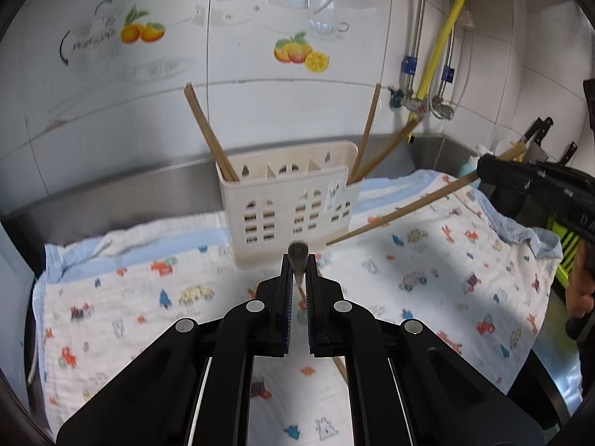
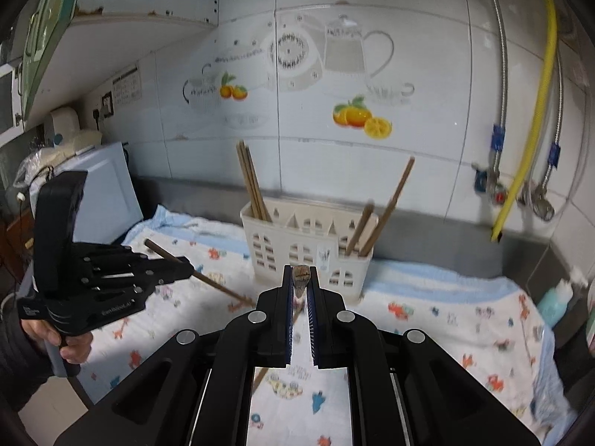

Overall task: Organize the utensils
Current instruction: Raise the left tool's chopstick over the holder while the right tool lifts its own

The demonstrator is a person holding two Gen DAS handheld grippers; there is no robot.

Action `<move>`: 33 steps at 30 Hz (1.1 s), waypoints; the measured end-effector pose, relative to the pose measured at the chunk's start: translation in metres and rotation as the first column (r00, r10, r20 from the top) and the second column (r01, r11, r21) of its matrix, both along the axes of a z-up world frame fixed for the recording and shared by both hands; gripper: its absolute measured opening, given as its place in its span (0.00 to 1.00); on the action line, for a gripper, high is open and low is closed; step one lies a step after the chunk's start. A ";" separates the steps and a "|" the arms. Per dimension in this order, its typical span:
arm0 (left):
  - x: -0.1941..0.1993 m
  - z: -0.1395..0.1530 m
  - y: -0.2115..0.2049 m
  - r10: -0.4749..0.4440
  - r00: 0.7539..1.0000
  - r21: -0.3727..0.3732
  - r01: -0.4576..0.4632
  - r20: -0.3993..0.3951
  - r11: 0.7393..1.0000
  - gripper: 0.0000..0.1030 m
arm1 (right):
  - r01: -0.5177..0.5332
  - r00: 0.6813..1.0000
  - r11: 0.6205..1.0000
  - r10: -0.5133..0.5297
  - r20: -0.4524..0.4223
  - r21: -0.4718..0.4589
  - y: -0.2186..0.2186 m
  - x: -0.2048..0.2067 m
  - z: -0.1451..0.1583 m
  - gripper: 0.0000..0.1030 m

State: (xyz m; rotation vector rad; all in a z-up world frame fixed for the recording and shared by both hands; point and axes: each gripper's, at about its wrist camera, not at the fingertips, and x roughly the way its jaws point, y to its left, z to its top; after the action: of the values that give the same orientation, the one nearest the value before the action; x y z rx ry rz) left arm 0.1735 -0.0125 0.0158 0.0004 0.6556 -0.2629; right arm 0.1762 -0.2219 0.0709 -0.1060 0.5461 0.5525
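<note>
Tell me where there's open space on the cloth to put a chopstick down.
Free: the cloth left of the holder, and the patch right of it. Crowded: directly before the holder, where both claws, left and right, hold chopsticks.

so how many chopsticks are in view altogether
6 chopsticks: two lean at the left end of the holder, two at its right end, one clamped in the left gripper, one in the right gripper. The left bunch may hide another.

Chopstick (image 2: pixel 300 277) in right hand-held gripper (image 2: pixel 301 273)

Wood chopsticks (image 1: pixel 212 130), plastic caddy (image 1: pixel 290 200), cloth towel (image 1: pixel 446 260).
</note>
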 end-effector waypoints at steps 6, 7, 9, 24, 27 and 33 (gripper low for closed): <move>0.008 0.027 -0.003 -0.011 0.999 0.021 0.010 0.047 1.000 0.05 | -0.026 0.999 1.000 0.026 0.036 -0.006 -0.002 0.013 0.041 0.07; 0.009 0.033 -0.004 -0.014 0.998 0.026 0.012 0.057 1.000 0.05 | -0.027 0.999 1.000 0.027 0.046 -0.011 -0.001 0.014 0.046 0.07; 0.011 0.043 -0.006 -0.017 0.997 0.032 0.015 0.075 0.999 0.05 | -0.027 0.997 0.999 0.028 0.066 -0.021 -0.003 0.017 0.060 0.07; 0.034 0.138 -0.017 0.010 0.960 0.067 -0.029 0.279 0.997 0.05 | 0.016 0.996 0.998 -0.010 0.092 -0.062 -0.006 0.050 0.091 0.07; 0.044 0.148 -0.021 0.026 0.947 0.083 -0.056 0.320 0.995 0.05 | 0.023 0.998 0.997 -0.018 0.067 -0.073 -0.004 0.062 0.087 0.07; 0.070 0.147 -0.019 0.072 0.940 0.077 -0.103 0.334 0.992 0.05 | 0.026 1.000 0.996 -0.025 0.009 -0.084 -0.004 0.083 0.077 0.07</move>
State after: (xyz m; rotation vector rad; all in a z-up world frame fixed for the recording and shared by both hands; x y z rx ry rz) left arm 0.2437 -0.0317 0.1632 0.1028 0.3313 -0.1410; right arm 0.2592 -0.2259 0.1478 -0.1813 0.5624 0.5039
